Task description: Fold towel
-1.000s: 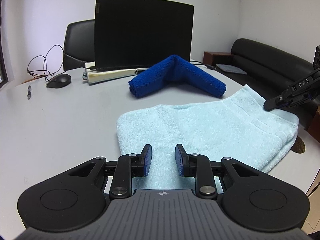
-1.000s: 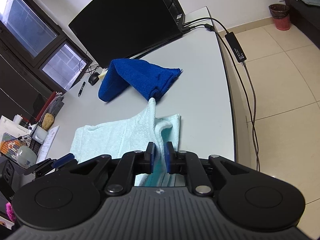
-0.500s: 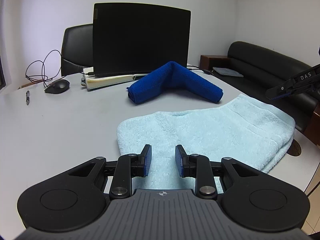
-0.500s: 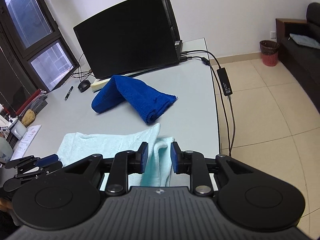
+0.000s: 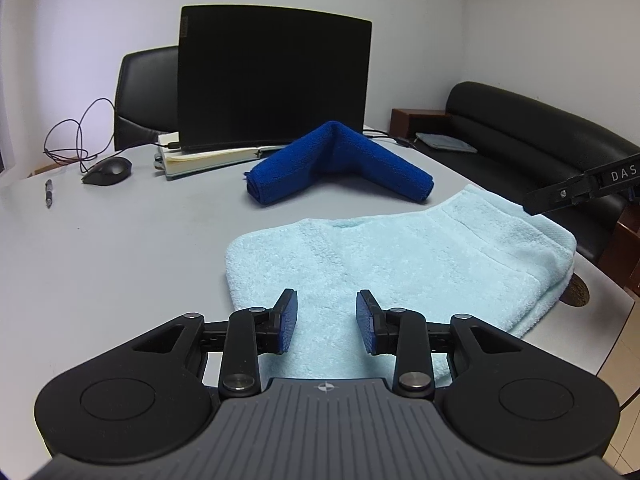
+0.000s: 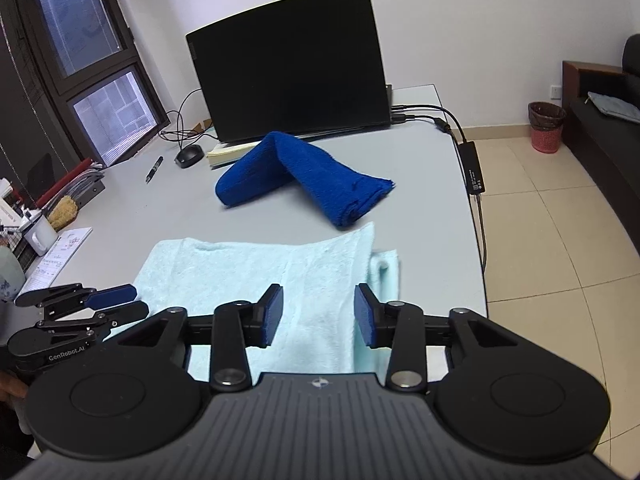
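We see the light blue towel (image 5: 400, 256) lying folded over on the grey table (image 5: 120, 248), at the near right part of the tabletop with one edge close to the table's rim. In the right wrist view its upper layer stops short of the far right side, so a strip of the lower layer shows there. We hold the left gripper (image 5: 326, 322) just above the towel's near edge; its jaws are apart and opening, with nothing pinched between the blue pads, only towel lying below. The right gripper (image 6: 318, 314) hangs over the towel's right portion, jaws likewise apart and opening, gripping nothing. Beyond the towel, a dark blue towel (image 5: 340, 164) sits rolled and bent into a peaked shape, apart from the light one. Behind it stands a black laptop (image 5: 276, 80) on a notebook (image 5: 208, 156), with a computer mouse (image 5: 108, 170) and a pen (image 5: 48, 193) off to the left.
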Action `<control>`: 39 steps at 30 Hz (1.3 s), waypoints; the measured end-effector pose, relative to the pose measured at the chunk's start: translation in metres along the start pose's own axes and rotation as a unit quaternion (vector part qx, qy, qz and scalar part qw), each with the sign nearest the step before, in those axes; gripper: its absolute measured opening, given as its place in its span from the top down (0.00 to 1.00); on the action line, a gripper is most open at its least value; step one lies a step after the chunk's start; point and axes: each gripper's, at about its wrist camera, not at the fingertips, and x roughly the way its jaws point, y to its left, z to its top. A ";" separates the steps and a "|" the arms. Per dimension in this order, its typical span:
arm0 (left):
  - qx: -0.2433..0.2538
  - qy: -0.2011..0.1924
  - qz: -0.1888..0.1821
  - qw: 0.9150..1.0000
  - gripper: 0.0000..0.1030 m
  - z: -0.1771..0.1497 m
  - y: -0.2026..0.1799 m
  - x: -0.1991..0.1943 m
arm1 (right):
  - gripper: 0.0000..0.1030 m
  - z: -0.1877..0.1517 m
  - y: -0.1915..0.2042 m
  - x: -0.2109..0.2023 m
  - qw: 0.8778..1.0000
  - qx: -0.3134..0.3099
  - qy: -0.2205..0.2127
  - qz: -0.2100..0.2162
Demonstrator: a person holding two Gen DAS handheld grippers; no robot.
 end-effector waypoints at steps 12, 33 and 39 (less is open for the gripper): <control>0.017 0.006 -0.014 1.000 0.64 -0.009 -0.016 0.001 | 0.57 -0.018 0.037 -0.002 0.996 -0.075 -0.020 -0.042; 0.046 0.012 -0.001 0.999 0.61 -0.020 -0.025 0.000 | 0.44 -0.053 0.049 0.018 0.992 -0.091 0.018 -0.085; 0.044 0.015 0.013 0.999 0.61 -0.020 -0.021 -0.001 | 0.44 -0.052 0.051 0.023 0.993 -0.090 0.018 -0.075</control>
